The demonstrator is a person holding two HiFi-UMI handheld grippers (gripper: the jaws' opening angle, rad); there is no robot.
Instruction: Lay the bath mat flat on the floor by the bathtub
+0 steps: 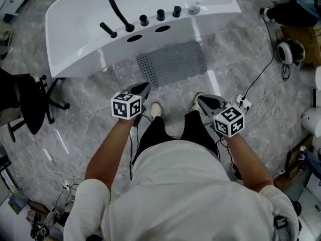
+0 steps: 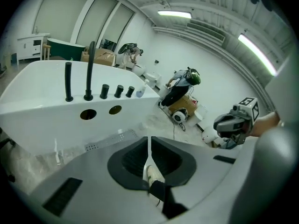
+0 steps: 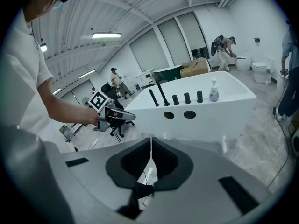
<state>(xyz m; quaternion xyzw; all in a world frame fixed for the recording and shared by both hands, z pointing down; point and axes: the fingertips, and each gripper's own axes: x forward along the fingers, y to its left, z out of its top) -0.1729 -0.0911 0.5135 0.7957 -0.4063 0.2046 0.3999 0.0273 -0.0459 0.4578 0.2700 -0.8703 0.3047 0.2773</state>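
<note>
The grey perforated bath mat (image 1: 173, 63) lies flat on the marble floor against the front of the white bathtub (image 1: 75, 24). A strip of the mat (image 2: 112, 140) shows beyond the left jaws, and an edge of the mat (image 3: 211, 145) shows in the right gripper view. My left gripper (image 1: 146, 86) hangs shut and empty just short of the mat's near left corner. My right gripper (image 1: 198, 98) is shut too, holding nothing, a little back from the mat's near right corner. The person's shoes stand between the two grippers.
Black faucet (image 1: 119, 9), knobs and a soap bottle (image 1: 194, 6) sit on the tub rim. A black office chair (image 1: 30, 102) stands at the left. A power strip (image 1: 242, 103) with cables lies at the right, near round white devices (image 1: 291, 51). People stand far behind the tub.
</note>
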